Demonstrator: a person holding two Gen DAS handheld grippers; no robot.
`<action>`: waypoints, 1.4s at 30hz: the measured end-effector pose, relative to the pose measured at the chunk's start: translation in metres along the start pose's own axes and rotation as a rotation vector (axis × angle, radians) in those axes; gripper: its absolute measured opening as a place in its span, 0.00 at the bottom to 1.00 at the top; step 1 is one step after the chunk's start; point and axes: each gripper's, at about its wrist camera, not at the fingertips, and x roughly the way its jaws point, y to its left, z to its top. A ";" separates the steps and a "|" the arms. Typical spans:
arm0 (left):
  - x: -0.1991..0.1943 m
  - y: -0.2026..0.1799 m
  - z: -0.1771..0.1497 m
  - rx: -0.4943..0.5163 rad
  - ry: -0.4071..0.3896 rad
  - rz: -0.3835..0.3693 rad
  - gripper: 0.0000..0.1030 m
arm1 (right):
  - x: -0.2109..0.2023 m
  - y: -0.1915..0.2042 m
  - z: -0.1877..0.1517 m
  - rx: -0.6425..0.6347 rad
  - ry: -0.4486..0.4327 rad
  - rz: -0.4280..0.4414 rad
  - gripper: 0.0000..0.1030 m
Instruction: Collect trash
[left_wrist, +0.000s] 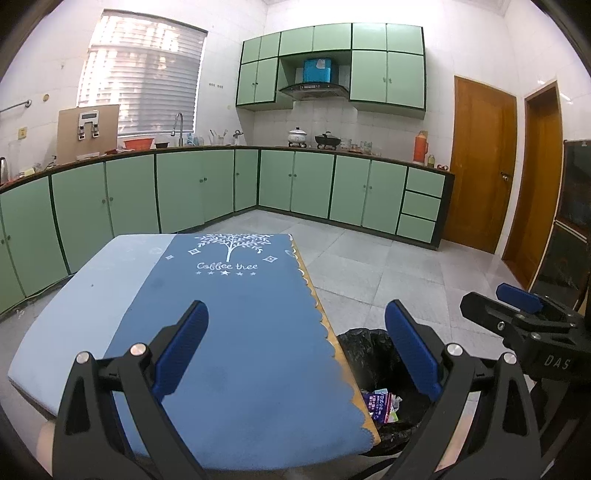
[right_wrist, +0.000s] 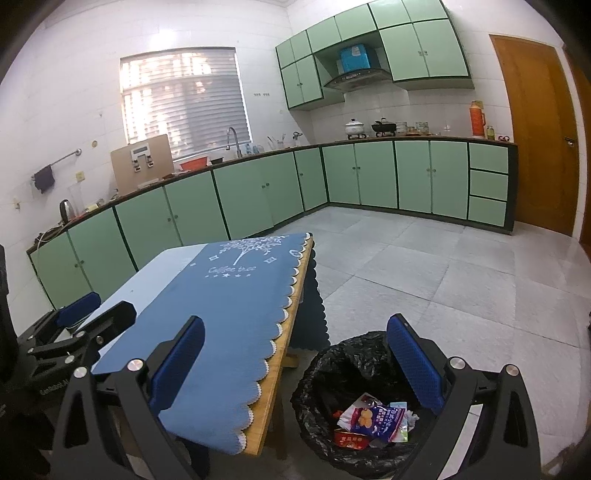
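"Coffee tree" on blue tablecloth (left_wrist: 236, 332), "DAS" on right claw (left_wrist: 517, 299)

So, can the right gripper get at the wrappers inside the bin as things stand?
Probably yes. The right gripper is open and empty, hanging above the black-lined bin. The wrappers lie uncovered at the bottom, with nothing across the bin's mouth.

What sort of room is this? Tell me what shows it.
A home kitchen, most likely: green cabinets under a long counter, a sink faucet by the window, and pots below a range hood.
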 end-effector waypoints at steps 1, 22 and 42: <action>0.000 0.000 0.000 -0.001 -0.001 0.001 0.91 | 0.000 0.001 -0.001 0.000 -0.001 0.002 0.94; -0.004 0.004 -0.003 -0.002 -0.006 0.009 0.91 | 0.001 0.005 -0.002 -0.003 -0.009 0.008 0.94; -0.003 0.006 -0.003 -0.005 -0.006 0.013 0.91 | 0.001 0.005 -0.001 -0.003 -0.009 0.007 0.94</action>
